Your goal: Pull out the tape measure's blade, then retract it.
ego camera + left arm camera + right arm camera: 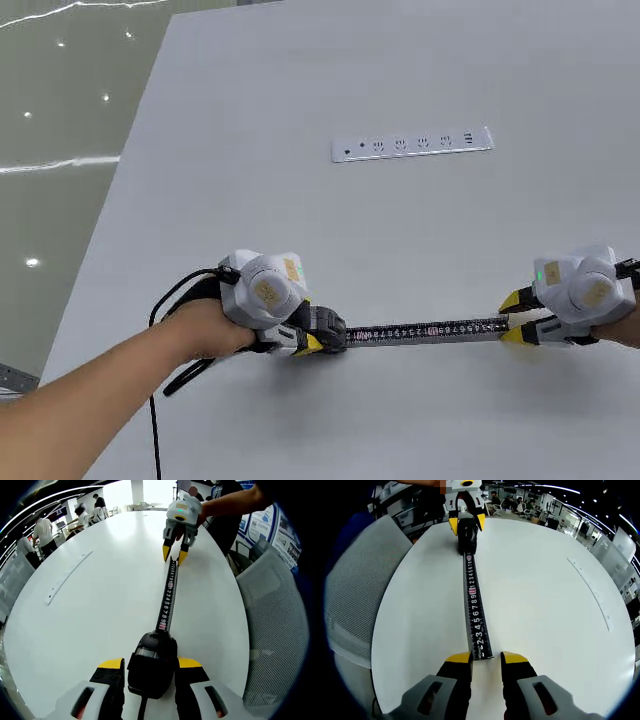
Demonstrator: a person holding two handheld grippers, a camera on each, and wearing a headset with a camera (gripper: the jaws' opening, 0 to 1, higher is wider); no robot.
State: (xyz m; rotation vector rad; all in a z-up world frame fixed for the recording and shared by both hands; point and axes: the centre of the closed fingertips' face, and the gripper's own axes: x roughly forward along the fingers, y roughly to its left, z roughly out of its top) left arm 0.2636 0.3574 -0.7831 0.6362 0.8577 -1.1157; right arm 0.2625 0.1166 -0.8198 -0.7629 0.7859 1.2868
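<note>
- The left tongs (150, 663) are gripping the black case of the tape measure (152, 672), with one yellow-tipped jaw pressing on each side of it.
- The case is sitting low over the white table (400, 240), near its front edge in the head view.
- The blade (475, 605) is running out of the case in a straight line, numbers facing up, towards the right tongs (486, 658).
- The right tongs are standing open, with a gap wider than the blade.
- The end of the blade is lying between these two jaws, closer to one of them.
- A white power strip (412, 144) is lying farther back on the table, well apart from the tape measure.
</note>
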